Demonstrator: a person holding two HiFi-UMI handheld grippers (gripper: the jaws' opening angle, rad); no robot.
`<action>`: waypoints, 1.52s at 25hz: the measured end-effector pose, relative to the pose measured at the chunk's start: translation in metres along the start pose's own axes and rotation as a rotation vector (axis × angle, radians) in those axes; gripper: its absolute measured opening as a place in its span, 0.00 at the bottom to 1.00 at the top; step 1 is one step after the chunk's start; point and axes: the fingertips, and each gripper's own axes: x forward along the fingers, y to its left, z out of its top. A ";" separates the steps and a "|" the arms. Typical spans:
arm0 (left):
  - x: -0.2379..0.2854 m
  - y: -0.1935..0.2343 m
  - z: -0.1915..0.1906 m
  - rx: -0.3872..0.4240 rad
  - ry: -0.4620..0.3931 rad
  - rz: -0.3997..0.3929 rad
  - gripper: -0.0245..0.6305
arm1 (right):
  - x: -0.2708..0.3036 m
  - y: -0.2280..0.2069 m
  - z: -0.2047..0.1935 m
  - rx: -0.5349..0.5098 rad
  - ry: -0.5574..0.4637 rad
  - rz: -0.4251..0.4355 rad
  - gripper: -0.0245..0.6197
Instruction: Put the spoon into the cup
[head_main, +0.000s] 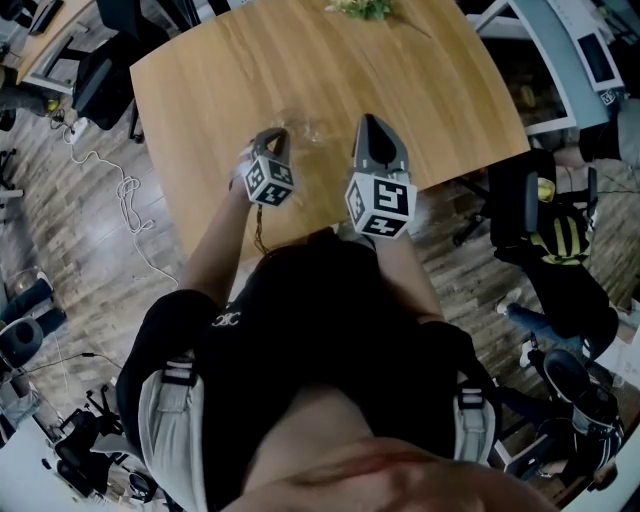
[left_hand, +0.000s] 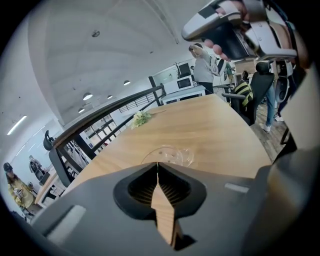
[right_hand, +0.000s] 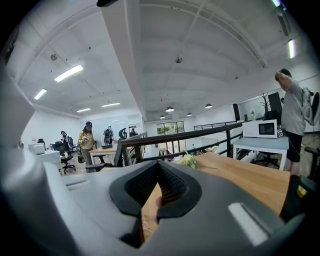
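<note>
A clear cup (head_main: 303, 128) stands on the wooden table (head_main: 200, 90), just ahead of and between my two grippers. In the left gripper view the cup (left_hand: 166, 155) shows right beyond the jaw tips, with a faint clear shape at its right side that I cannot identify. I cannot make out a spoon in any view. My left gripper (head_main: 272, 136) (left_hand: 158, 165) is shut with nothing between its jaws. My right gripper (head_main: 372, 124) (right_hand: 159, 164) hovers to the cup's right; its jaw tips meet and hold nothing. It also shows in the left gripper view as the right gripper (left_hand: 225, 25) at top right.
A sprig of pale flowers (head_main: 362, 8) (left_hand: 141, 118) (right_hand: 189, 160) lies at the table's far edge. An office chair with a yellow-and-black bag (head_main: 555, 228) stands off the table's right corner. Cables (head_main: 122, 190) trail on the floor at left. A person (left_hand: 205, 65) stands beyond the table.
</note>
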 end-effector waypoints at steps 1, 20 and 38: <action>0.000 -0.002 0.000 0.002 0.000 0.001 0.07 | -0.001 -0.001 -0.001 0.006 0.006 0.005 0.04; -0.008 -0.014 -0.017 -0.005 0.036 -0.084 0.17 | -0.007 0.014 0.001 0.010 -0.003 0.054 0.04; -0.042 0.000 -0.015 -0.217 -0.033 -0.074 0.06 | -0.008 0.037 -0.009 -0.015 0.004 0.079 0.04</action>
